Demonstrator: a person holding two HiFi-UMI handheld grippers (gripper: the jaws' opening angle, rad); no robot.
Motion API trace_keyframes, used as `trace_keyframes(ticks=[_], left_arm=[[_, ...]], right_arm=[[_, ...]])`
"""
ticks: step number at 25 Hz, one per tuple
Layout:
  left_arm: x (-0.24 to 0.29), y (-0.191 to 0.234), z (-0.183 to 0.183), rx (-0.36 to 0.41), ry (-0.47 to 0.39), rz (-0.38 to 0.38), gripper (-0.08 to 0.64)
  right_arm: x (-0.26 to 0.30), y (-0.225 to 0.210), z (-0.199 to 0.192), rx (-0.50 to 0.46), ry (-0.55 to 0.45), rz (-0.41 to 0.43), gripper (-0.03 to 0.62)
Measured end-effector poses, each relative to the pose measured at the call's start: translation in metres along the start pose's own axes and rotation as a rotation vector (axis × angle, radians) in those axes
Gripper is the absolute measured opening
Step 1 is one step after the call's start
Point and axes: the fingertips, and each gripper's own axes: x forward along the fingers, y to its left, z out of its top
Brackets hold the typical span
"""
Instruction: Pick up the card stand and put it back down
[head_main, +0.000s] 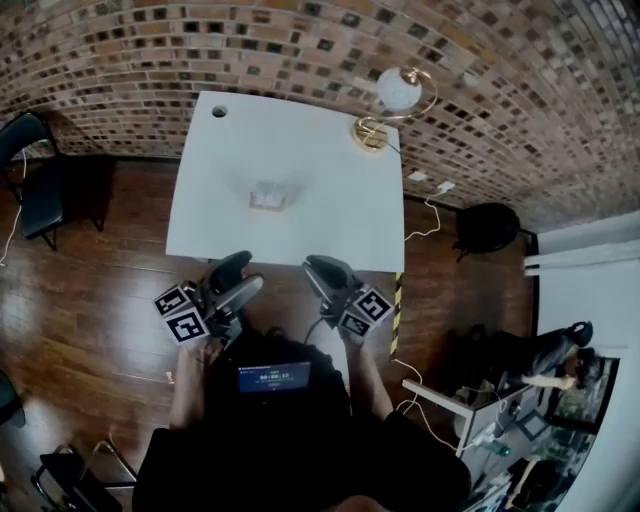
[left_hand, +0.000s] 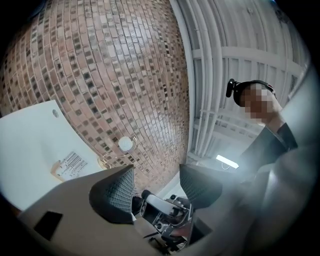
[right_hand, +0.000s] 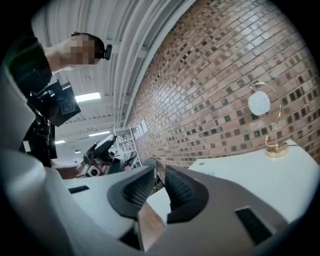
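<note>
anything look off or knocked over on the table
Nothing stands out. The card stand sits near the middle of the white table, the globe lamp stands upright at the far right corner, and nothing looks spilled or damaged.

You face a white table (head_main: 330, 215) on a dark wood floor (head_main: 90, 310), brick wall (head_main: 300, 50) behind, black chair (head_main: 38, 190) left.

You're holding two grippers, the left gripper (head_main: 243, 273) and the right gripper (head_main: 322, 272), each with two fingers (left_hand: 117, 192). Ahead of you is one desk (head_main: 310, 140), carrying one card stand (head_main: 268, 196) and one lamp (head_main: 392, 100). Count two dark seats: one black chair (head_main: 35, 180) left, one round seat (head_main: 487, 226) right.
</note>
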Motion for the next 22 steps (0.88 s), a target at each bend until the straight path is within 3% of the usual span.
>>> trace_keyframes(ticks=[6,11,15,18,22], left_arm=[[0.014,-0.044,-0.029,0.038,0.003,0.025,0.270],[0.013,-0.083,-0.081,0.050,0.020,0.076,0.270],[0.000,-0.098,-0.110,0.051,0.025,0.124,0.270],[-0.006,-0.107,-0.114,0.064,0.010,0.135,0.270],[-0.002,-0.119,-0.107,0.101,0.017,0.094,0.270]], right_arm=[[-0.061,0.032,0.029,-0.033,-0.103,0.073,0.081],[-0.123,0.048,0.019,0.040,-0.176,0.128,0.048],[-0.133,0.066,0.003,0.055,-0.161,0.204,0.046],[-0.135,0.082,0.002,0.049,-0.162,0.245,0.046],[-0.138,0.103,0.008,-0.001,-0.166,0.265,0.046]])
